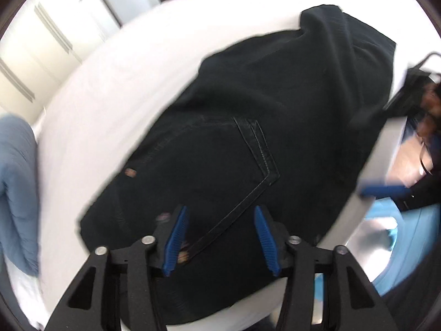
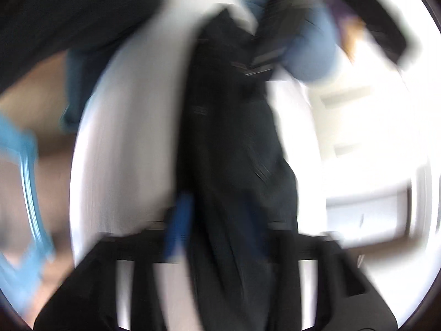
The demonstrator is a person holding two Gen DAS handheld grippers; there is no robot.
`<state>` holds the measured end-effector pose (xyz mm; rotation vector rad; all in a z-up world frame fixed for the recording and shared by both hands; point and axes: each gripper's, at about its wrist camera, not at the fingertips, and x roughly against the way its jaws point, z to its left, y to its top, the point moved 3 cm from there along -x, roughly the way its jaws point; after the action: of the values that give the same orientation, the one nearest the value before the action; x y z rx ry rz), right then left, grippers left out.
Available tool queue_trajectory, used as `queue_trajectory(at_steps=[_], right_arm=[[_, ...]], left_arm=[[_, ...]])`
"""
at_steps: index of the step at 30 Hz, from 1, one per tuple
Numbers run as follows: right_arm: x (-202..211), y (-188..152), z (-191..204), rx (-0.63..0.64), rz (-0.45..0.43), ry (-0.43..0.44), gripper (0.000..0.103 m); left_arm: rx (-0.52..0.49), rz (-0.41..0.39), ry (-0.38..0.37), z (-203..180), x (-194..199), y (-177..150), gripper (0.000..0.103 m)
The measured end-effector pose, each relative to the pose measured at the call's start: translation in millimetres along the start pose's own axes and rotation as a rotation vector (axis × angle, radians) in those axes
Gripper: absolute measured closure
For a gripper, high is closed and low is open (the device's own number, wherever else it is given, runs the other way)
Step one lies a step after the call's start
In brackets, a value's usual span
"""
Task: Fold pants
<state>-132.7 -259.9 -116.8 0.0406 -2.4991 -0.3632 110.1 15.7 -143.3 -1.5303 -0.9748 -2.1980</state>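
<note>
Left hand-held gripper [image 1: 220, 237] released, poised over black pants [image 1: 248, 127] bunched on white table [image 1: 110, 82]. Right hand-held gripper [image 2: 220, 220] seemingly grasping cloth at 12 o'clock, blur preventing certainty. Mid-fold; next, pinching the waist edge.

Black pants [image 2: 234, 143] are hanging blurred down the middle, running between the right gripper's [image 2: 220, 220] fingers [image 2: 177, 220] over a white surface [image 2: 132, 143]; grip state unclear.
</note>
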Motion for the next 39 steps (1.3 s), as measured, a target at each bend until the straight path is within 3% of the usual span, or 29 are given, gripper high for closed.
queue_trajectory(at_steps=[3,7,11,13,15,18,21,24,28,31,33,37,39], right_arm=[[26.3,-21.1,-28.6,-0.297,-0.013,0.046,0.0],[53.8,-82.4,-72.9,-0.768,0.018,0.106,0.0],[55.5,-189.3,-128.7,-1.361,0.049,0.188,0.0],[56.5,-261.8,-154.2,-1.718,-0.013,0.216,0.0],[54.2,-323.4,-165.9,-1.994,-0.066,0.214,0.0],[37.9,-405.6,-166.9,-2.312,-0.121,0.189,0.007],[11.5,-443.2,-157.5,-2.446,-0.117,0.218,0.013],[-13.1,-454.5,-146.7,-2.533,-0.073,0.247,0.018],[-33.8,-437.4,-160.3,-2.501,-0.12,0.295,0.024],[-56.8,-422.6,-166.2,-2.484,-0.058,0.356,0.032],[-63.2,-418.2,-167.9,-2.493,-0.029,0.365,0.053],[-51.0,-413.2,-178.2,-2.551,-0.012,0.378,0.055],[-36.7,-408.3,-199.0,-2.591,-0.095,0.423,0.053]], left_arm=[[0.022,0.04,0.009,-6.6,-28.9,3.5,0.064],[0.115,0.067,-0.02,-0.3,-33.1,3.5,0.065],[0.156,0.097,-0.031,10.9,-34.3,11.7,0.066],[0.17,0.079,-0.039,9.4,-28.1,20.9,0.066],[0.173,0.088,-0.054,-0.1,-32.3,25.5,0.066],[0.227,0.108,-0.053,-2.0,-51.3,24.0,0.066],[0.316,0.11,-0.11,10.1,-56.5,25.1,0.065],[0.272,0.132,-0.081,9.9,-61.8,30.5,0.064],[0.269,0.146,-0.069,1.8,-65.7,38.7,0.064],[0.285,0.139,-0.078,0.3,-61.5,34.9,0.064],[0.287,0.134,-0.075,0.1,-63.9,32.4,0.064],[0.297,0.12,-0.073,-9.2,-58.6,15.6,0.064],[0.298,0.116,-0.074,-11.7,-60.3,17.6,0.064]])
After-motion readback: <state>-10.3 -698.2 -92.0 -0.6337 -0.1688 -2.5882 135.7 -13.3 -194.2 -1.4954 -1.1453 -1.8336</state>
